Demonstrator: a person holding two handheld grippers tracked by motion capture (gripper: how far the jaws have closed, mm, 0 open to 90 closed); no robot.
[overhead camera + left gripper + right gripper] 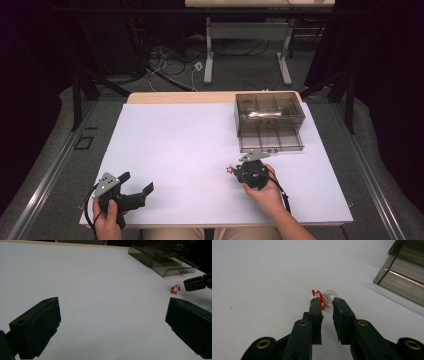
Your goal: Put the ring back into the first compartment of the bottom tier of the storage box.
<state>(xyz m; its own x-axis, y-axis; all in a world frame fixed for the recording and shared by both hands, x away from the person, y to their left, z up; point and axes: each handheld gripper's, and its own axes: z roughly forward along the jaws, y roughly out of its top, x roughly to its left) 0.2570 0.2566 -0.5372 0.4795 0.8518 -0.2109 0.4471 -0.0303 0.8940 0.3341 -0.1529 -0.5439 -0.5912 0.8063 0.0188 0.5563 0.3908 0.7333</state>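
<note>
We see the right gripper (pixel 327 302) at the small red-and-white plastic figure charm (pixel 322 298), which lies on the white table sheet (pixel 190 150) just near of the smoke-tinted clear plastic drawer box (pixel 270 122) at far right. Its jaws stand narrowly apart around the charm, which touches the left tip; a firm grip cannot be confirmed. The left gripper (pixel 136 187) rests near left, jaws wide and empty.
</note>
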